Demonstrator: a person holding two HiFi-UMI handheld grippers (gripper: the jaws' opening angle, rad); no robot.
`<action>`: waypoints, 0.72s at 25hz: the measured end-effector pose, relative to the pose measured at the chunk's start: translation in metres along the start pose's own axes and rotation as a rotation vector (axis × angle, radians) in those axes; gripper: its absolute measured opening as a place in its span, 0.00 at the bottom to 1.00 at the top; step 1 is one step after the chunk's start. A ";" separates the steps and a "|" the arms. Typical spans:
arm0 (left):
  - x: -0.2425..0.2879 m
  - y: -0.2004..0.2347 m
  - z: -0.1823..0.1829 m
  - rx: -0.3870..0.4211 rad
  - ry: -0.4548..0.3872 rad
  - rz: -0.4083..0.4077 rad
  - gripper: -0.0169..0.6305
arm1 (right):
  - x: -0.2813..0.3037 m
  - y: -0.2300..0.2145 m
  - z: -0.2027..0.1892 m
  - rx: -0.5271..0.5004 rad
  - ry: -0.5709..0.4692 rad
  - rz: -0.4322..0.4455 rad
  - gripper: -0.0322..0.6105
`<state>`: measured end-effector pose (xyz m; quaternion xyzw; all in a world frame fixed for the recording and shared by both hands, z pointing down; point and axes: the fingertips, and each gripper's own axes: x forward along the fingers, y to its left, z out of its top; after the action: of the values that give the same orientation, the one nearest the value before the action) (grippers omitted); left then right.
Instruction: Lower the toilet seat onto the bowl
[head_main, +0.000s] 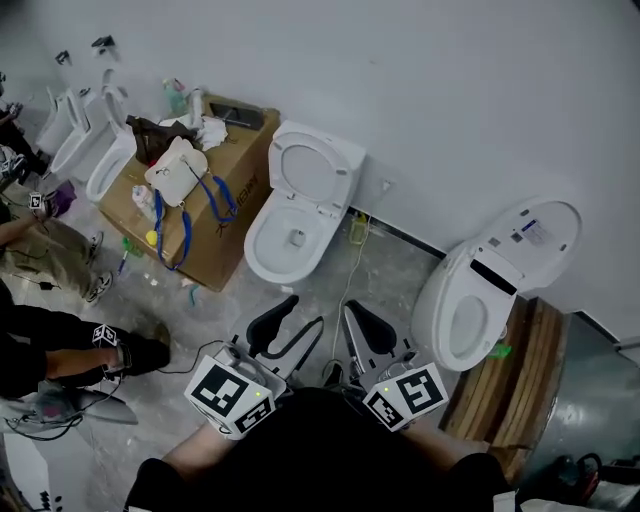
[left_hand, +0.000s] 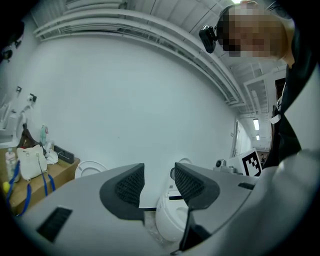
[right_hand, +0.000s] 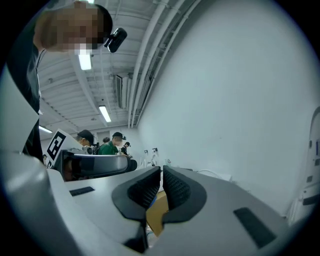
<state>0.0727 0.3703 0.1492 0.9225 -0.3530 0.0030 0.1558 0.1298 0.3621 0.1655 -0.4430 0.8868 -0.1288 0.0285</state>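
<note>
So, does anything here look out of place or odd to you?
Yes. The middle toilet stands in the open on bare concrete, its seat raised, and the right toilet stands close by. Beside the middle one, a cardboard box is heaped with a white bag and bottles.

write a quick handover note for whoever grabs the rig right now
Left gripper: open, empty, in the air short of the toilets.
Right gripper: shut, nothing between its jaws.
Things: middle toilet by the wall, seat raised. Second toilet to its right, lid up. Box to its left.
Done: nothing; neither gripper touches a toilet.
Left: reach the raised seat and lower it onto the bowl. The middle toilet is straight ahead, so probably that one.
</note>
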 end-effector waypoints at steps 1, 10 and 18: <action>0.001 -0.001 0.000 0.003 -0.002 0.007 0.34 | -0.001 -0.004 0.000 0.010 -0.002 -0.001 0.11; 0.024 -0.017 0.002 0.006 -0.013 0.068 0.33 | -0.012 -0.030 0.011 0.004 -0.001 0.047 0.11; 0.014 -0.003 -0.004 -0.013 -0.001 0.148 0.32 | 0.000 -0.030 0.004 0.036 0.006 0.089 0.11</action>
<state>0.0856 0.3638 0.1537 0.8928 -0.4204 0.0118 0.1610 0.1538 0.3437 0.1689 -0.4022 0.9032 -0.1445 0.0396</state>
